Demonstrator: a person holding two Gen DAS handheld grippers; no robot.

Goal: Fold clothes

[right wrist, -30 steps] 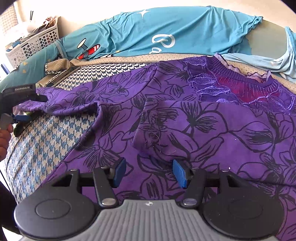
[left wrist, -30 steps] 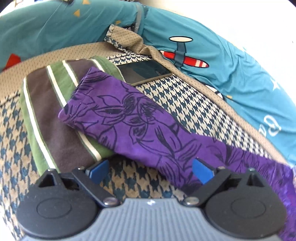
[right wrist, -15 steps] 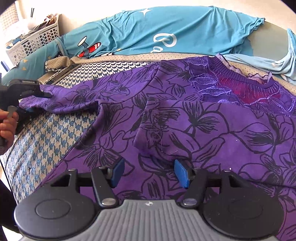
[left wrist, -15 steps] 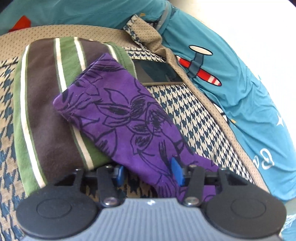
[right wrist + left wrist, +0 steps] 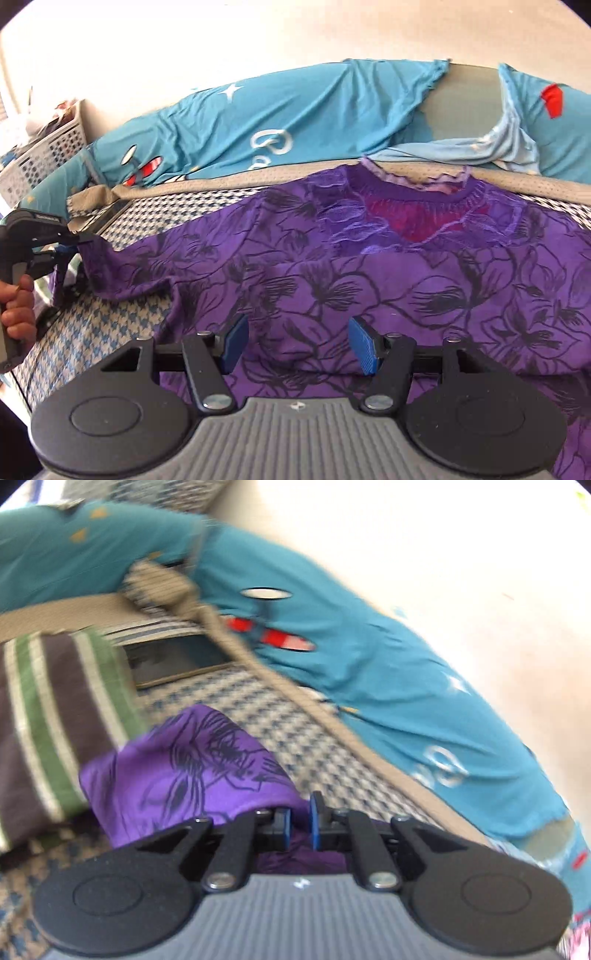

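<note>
Purple top (image 5: 369, 280) lies spread on the bed, collar far. My left tool (image 5: 300, 821) is clamped on its sleeve (image 5: 110, 269), which stretches left; my right tool (image 5: 295, 343) gapes empty over the near hem.

My left gripper (image 5: 298, 825) has a ribbed grey housing with a small white mark at its middle, two round black discs at either side, black link arms pinned with silver screws, and blue rubber pads (image 5: 316, 821). My right gripper (image 5: 297, 345) is built the same, its blue pads (image 5: 364, 345) ridged. My hand (image 5: 16, 310) wraps a black handle with small white lettering.
</note>
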